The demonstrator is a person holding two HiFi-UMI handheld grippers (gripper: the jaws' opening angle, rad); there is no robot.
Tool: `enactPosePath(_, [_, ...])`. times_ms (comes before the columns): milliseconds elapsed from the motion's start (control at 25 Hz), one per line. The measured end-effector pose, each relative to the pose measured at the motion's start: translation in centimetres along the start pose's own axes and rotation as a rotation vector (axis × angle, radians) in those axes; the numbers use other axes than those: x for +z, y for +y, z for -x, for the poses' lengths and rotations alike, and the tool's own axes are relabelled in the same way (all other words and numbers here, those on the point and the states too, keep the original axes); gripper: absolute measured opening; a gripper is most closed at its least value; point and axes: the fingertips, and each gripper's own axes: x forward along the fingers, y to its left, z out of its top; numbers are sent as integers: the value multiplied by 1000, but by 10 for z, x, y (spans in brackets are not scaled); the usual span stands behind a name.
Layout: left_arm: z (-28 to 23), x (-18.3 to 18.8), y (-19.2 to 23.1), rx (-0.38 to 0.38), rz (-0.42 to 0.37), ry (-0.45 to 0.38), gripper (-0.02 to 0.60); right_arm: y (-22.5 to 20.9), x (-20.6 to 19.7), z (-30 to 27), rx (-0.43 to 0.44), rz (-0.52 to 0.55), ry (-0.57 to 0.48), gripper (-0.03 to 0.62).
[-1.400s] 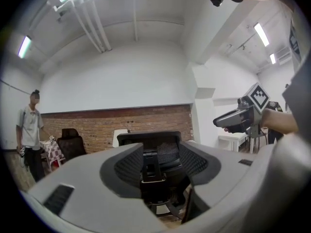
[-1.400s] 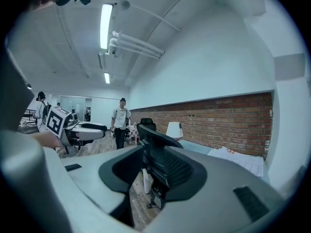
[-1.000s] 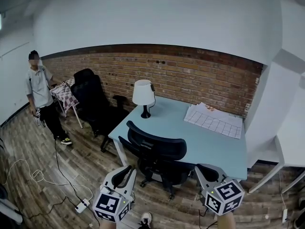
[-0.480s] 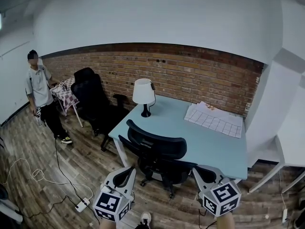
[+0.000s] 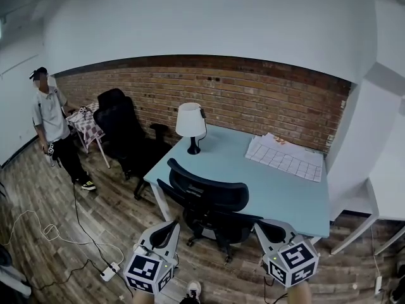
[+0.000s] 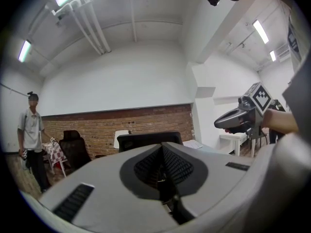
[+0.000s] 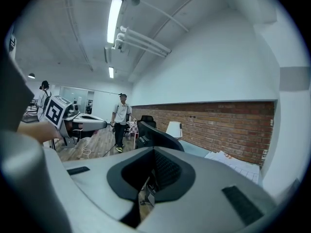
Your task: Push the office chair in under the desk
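The black mesh-backed office chair on castors [image 5: 209, 198] is standing at the near edge of the pale blue rectangular desk [image 5: 278, 192], towards that desk's left end. Its curved backrest is rising in front of the desk top and its seat is sitting out on the floor side of the edge; how far its front is reaching under the desk cannot be told.

The left gripper [image 5: 168, 227] is hovering in front of the desk, just left of the chair's seat, with its fingers pressing together on nothing. In the left gripper view the left gripper [image 6: 163, 147] is pointing at the backrest. The right gripper [image 5: 267, 227] is hanging in front of the desk, close beside the seat's right side, also closed and empty. Whether it is touching the seat is not clear.

A white-shaded table lamp on a black stem [image 5: 190, 124] is standing on the desk's far left corner, and a white gridded paper sheet [image 5: 285, 160] is lying on its far right part. Behind the desk a red brick wall [image 5: 253, 100] is running. Left of the desk a second, high-backed black chair [image 5: 123, 135] is standing, and further left a person in a grey shirt [image 5: 54, 128].
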Motion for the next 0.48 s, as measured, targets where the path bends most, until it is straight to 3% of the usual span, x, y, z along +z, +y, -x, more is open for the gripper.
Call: enactPosePath(480, [-5, -8, -7, -5, 9, 19, 9, -4, -9, 0, -1, -4, 22, 15])
